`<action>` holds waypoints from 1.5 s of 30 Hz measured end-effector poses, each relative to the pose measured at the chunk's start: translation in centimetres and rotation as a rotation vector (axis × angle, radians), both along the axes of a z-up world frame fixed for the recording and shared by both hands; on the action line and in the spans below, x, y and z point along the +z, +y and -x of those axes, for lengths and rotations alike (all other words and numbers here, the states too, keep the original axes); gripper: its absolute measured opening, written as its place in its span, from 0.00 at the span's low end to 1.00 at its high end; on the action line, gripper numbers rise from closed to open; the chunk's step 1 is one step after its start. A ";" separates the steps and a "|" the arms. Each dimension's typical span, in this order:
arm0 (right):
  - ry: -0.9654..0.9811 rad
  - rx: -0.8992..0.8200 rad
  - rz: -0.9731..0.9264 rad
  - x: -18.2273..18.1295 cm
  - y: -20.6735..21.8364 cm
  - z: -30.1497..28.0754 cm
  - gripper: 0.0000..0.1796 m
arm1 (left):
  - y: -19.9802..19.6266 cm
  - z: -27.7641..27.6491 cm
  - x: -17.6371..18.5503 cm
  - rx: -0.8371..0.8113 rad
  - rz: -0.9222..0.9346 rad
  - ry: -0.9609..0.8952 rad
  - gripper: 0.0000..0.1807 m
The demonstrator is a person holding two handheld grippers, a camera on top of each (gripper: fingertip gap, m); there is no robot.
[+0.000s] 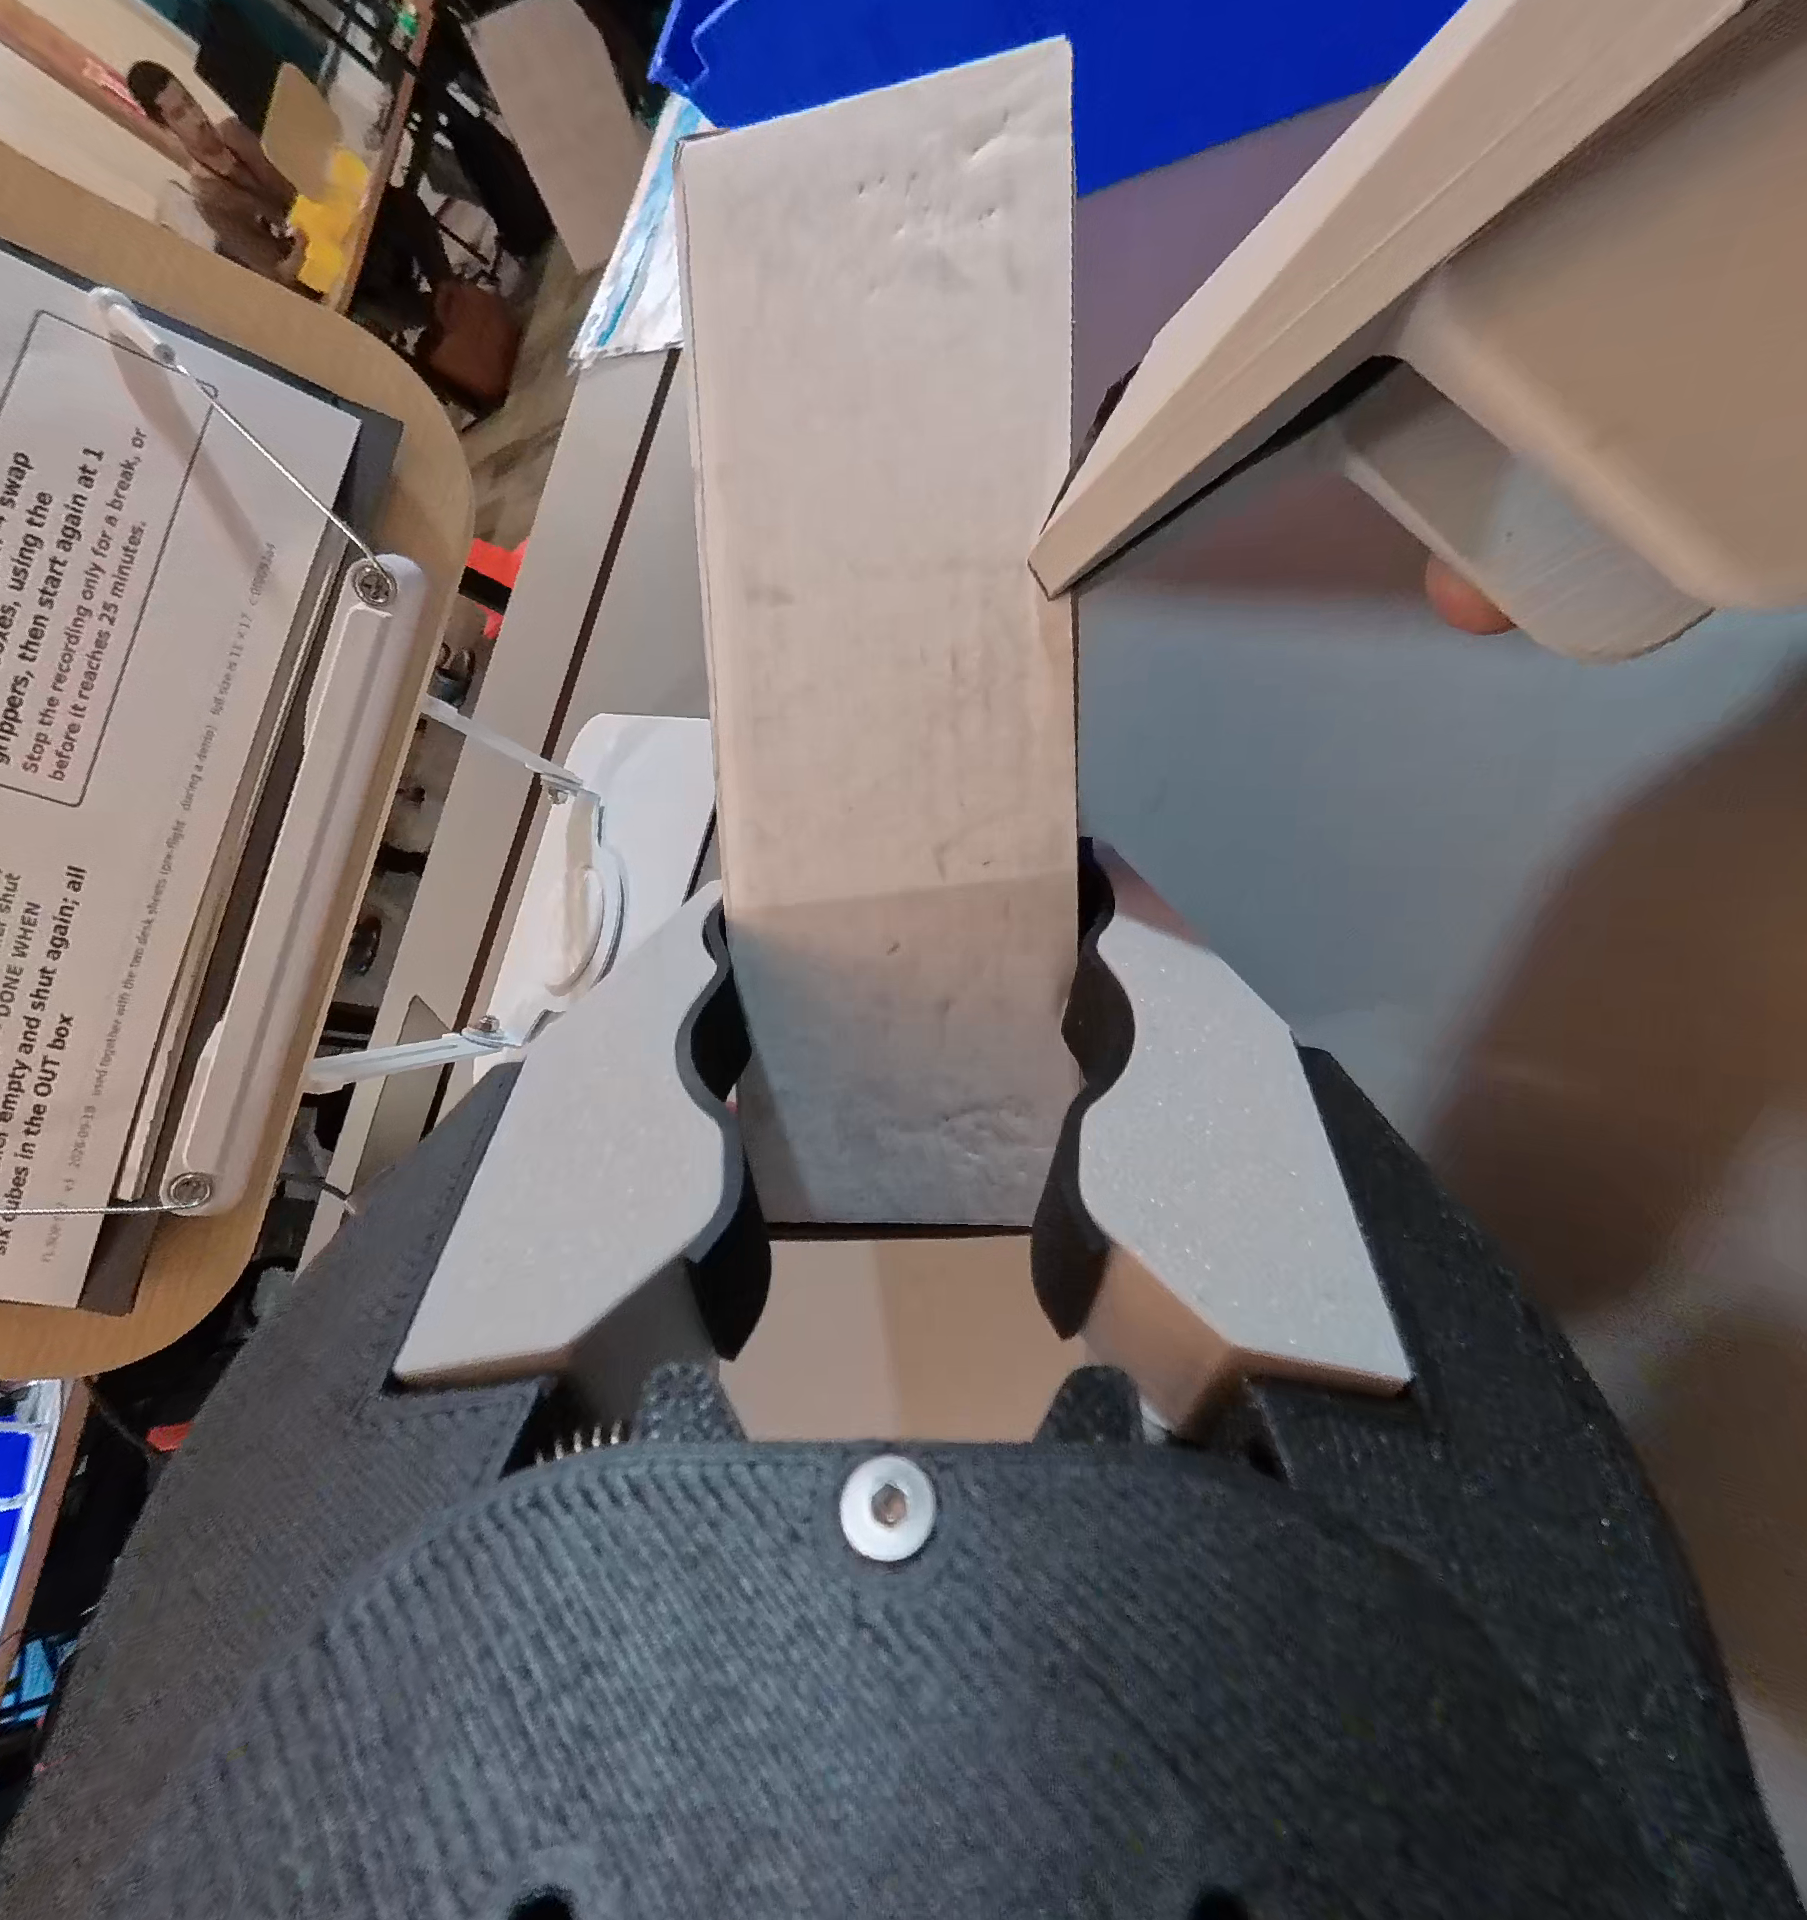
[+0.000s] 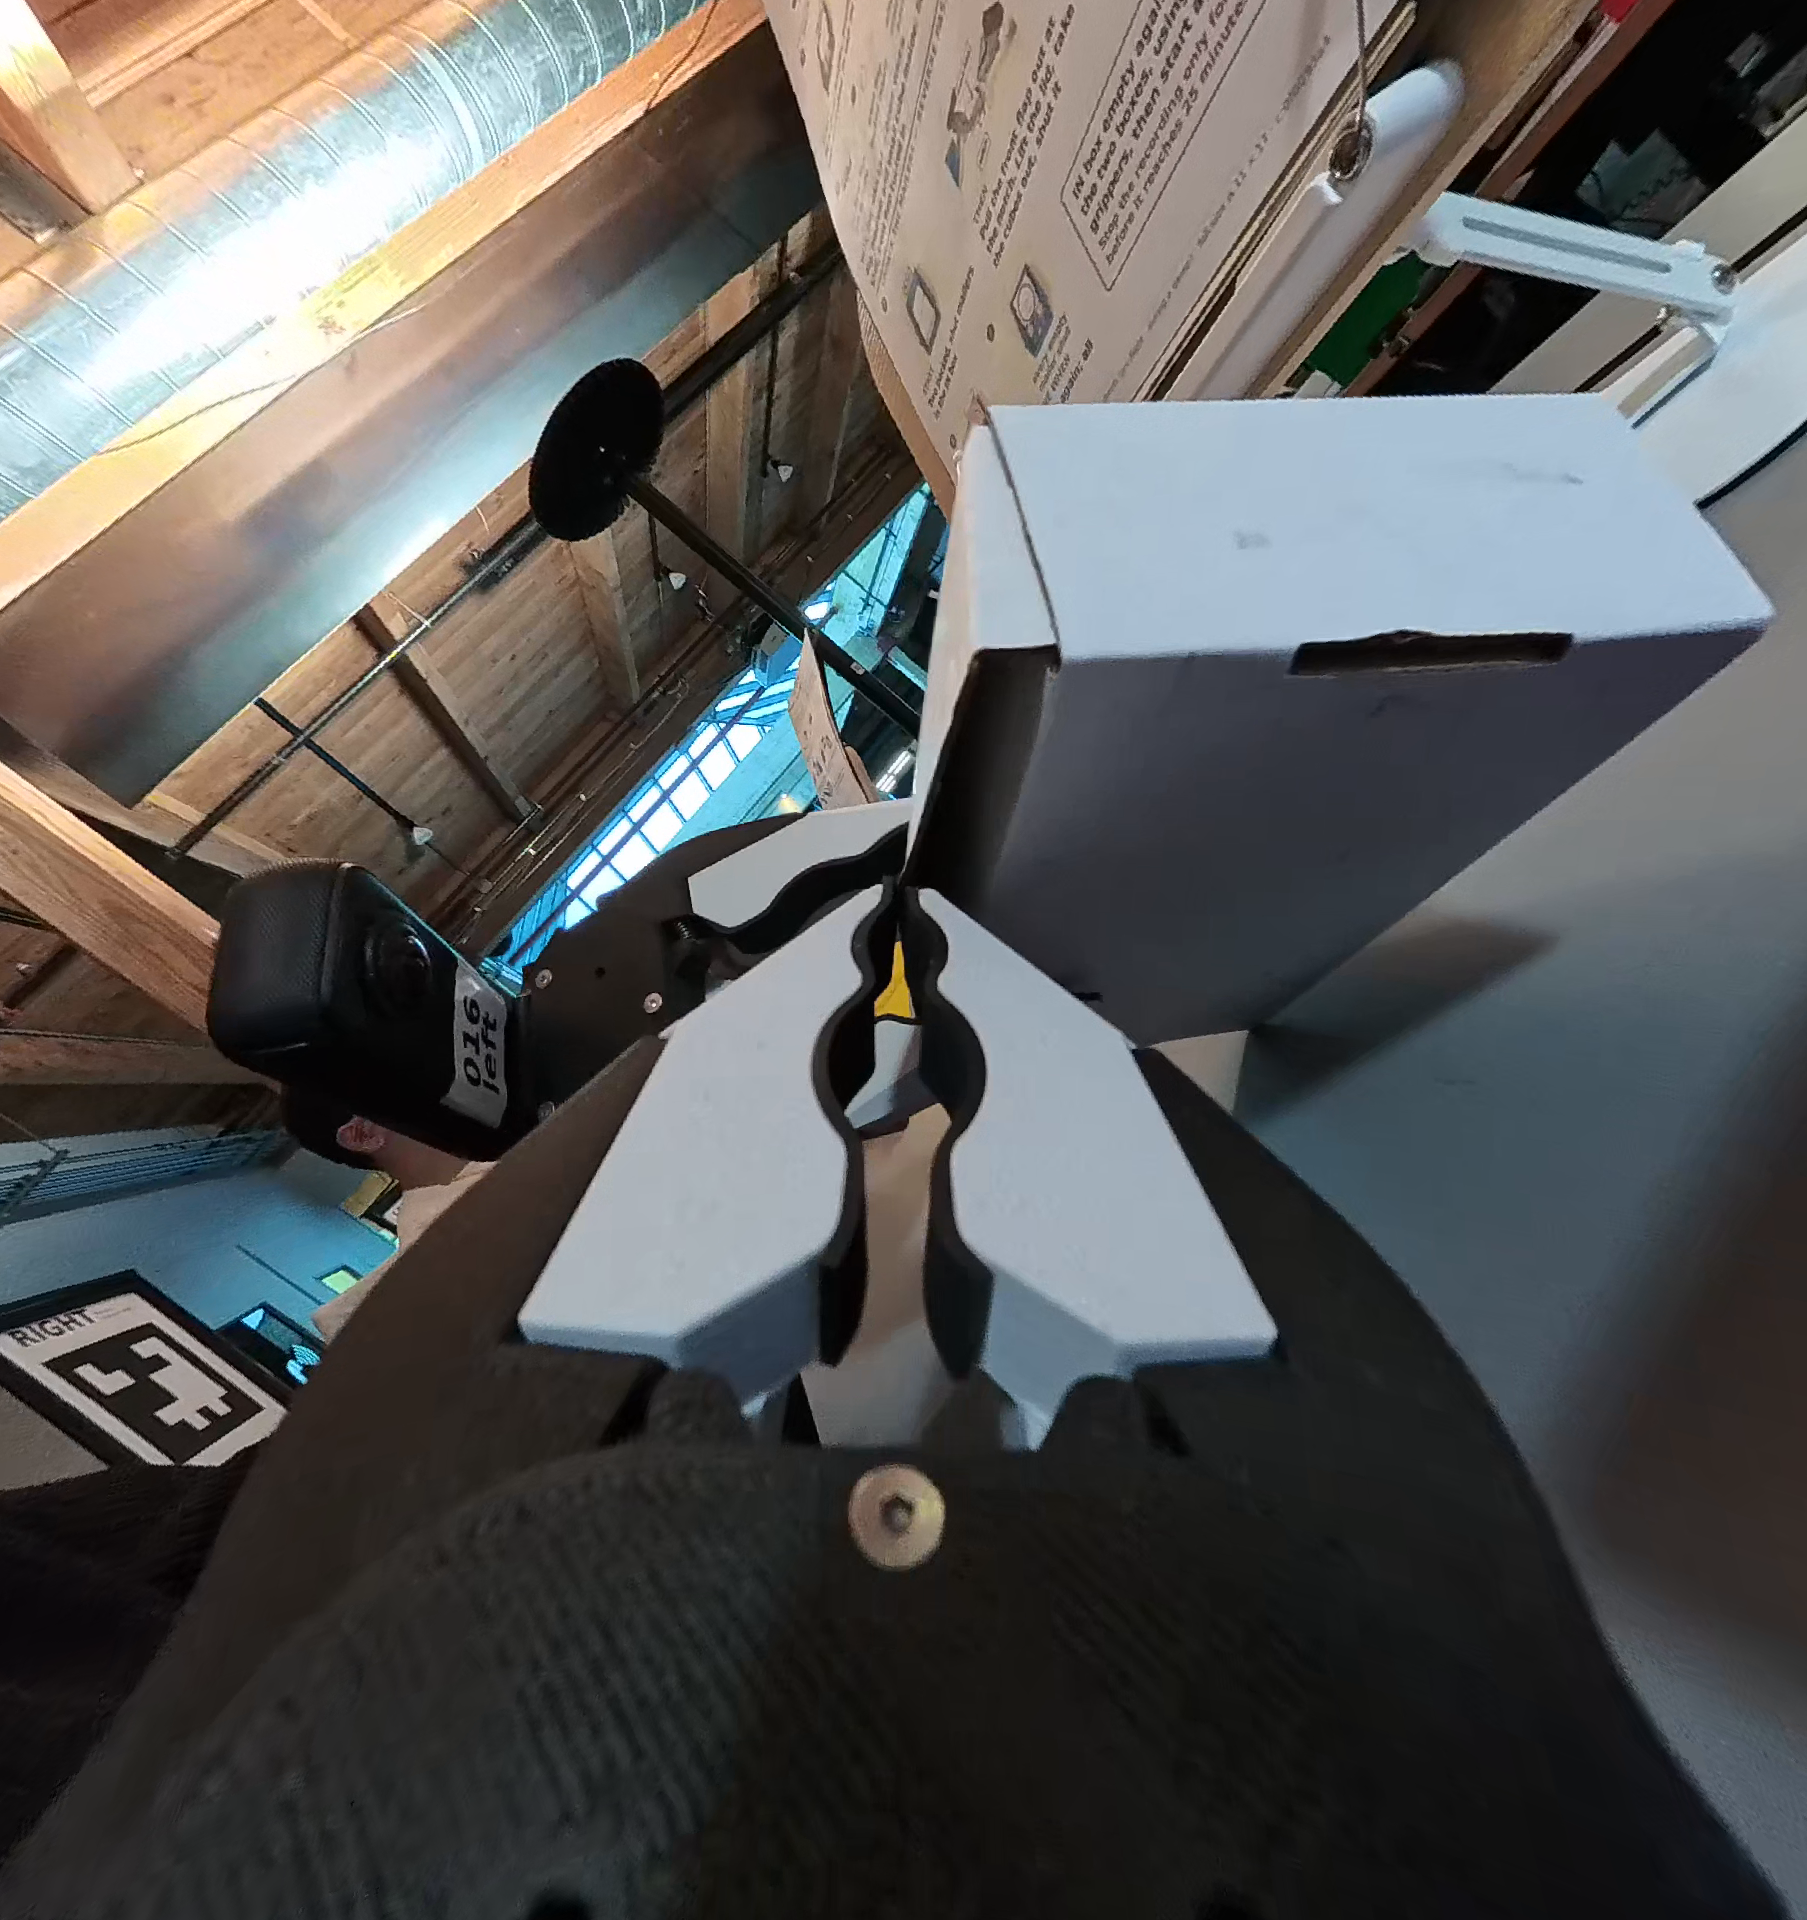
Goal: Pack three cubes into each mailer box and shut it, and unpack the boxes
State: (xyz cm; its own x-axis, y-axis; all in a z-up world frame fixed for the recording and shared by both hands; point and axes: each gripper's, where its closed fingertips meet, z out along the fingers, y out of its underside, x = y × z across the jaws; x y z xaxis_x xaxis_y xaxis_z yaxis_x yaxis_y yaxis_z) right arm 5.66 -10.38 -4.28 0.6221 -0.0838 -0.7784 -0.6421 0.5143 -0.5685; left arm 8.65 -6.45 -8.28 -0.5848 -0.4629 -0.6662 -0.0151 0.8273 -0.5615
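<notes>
A white cardboard mailer box (image 1: 878, 520) stands up between the fingers of my left gripper (image 1: 904, 894), which is shut on its narrow side. In the right wrist view the box (image 2: 1346, 582) is tilted above the grey table (image 2: 1657, 1143), with a slot cut in one face. My right gripper (image 2: 894, 894) is shut, its tips pinching the thin edge of the box's flap at a lower corner. A yellow sliver (image 2: 893, 997) shows through the gap between its fingers; I cannot tell what it is. The right gripper's finger (image 1: 1294, 343) meets the box's right edge. The left gripper (image 2: 774, 904) shows beside the box.
An instruction sheet on a wooden board (image 1: 151, 727) with a white stand is on the left; it also shows in the right wrist view (image 2: 1034, 156). A blue bin (image 1: 1190, 73) lies beyond the box. Yellow cubes (image 1: 322, 223) sit far back. A marker card (image 2: 140, 1382) lies low left. The left gripper's tips are roughly 7 cm from the right gripper's.
</notes>
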 end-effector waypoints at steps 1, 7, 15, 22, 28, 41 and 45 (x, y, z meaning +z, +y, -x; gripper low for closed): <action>-0.005 0.002 -0.001 0.0 0.0 0.0 0.00 | 0.0 0.0 0.0 0.001 0.001 0.001 0.34; 0.000 0.042 -0.002 -0.3 0.3 -0.6 0.00 | 0.1 0.0 0.1 -0.014 0.040 0.025 0.35; 0.054 0.045 0.020 -1.2 0.7 -0.5 0.00 | -0.9 0.5 1.1 -0.041 0.013 -0.053 0.41; 0.048 0.072 0.060 -1.2 1.1 -0.1 0.00 | -1.1 0.2 2.3 -0.032 0.032 -0.120 0.38; 0.072 0.083 0.102 -1.9 1.2 -0.1 0.00 | -1.1 0.6 1.4 -0.055 -0.076 -0.086 0.33; 0.075 0.087 0.088 -1.7 1.1 -0.2 0.00 | -1.3 1.3 2.9 -0.075 -0.127 -0.136 0.32; 0.061 0.088 0.098 -1.7 1.2 -0.2 0.00 | -1.1 1.3 3.1 -0.066 -0.126 -0.133 0.34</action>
